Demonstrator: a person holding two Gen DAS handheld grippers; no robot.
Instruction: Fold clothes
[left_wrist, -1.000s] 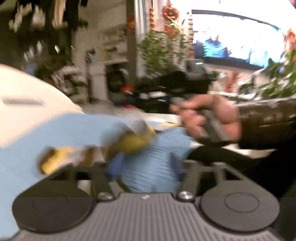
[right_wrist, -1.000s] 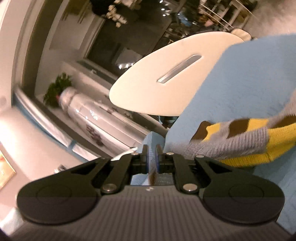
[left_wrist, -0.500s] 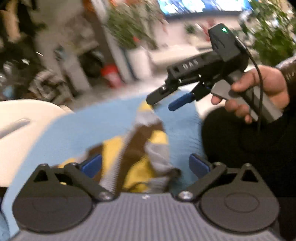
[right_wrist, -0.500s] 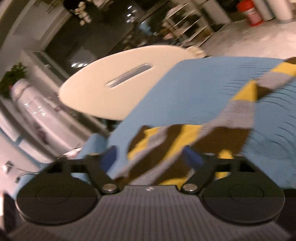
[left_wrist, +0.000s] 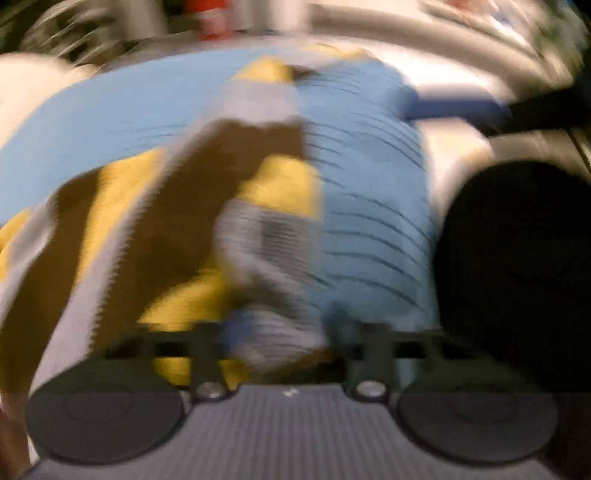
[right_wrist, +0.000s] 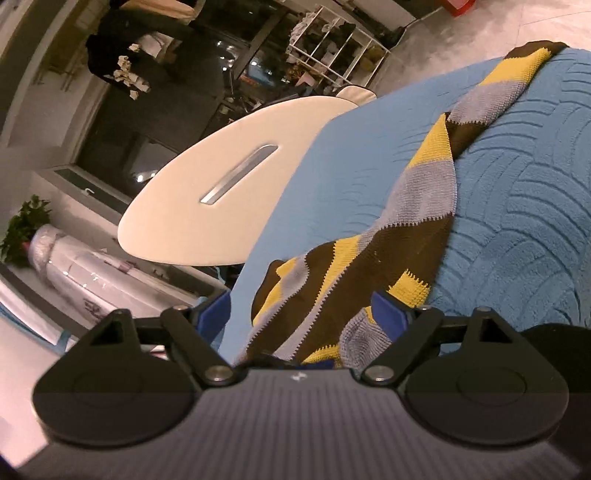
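Progress: early. The knitted garment (right_wrist: 413, 206), patterned in brown, yellow and grey, lies rumpled in a long twisted band across the blue quilted cover (right_wrist: 517, 206); no flat, squared fold visible in either view. Judged: spreading and all folds remain.

Left tongs (left_wrist: 284, 332): the view is heavily blurred; jaws have just been closing and now sit pressed together, with a grey knit bunch between them, apparently pinched.

Right tongs (right_wrist: 306, 317): spread wide, the garment's near end lying loose between the blue pads (right_wrist: 388, 314), not gripped.

Edges and room: the cover's left edge drops off just beside the garment's near end; beyond it stands a white oval table (right_wrist: 229, 192), apart from the cover. To the right of the garment, a broad bare stretch of cover is free for laying out.
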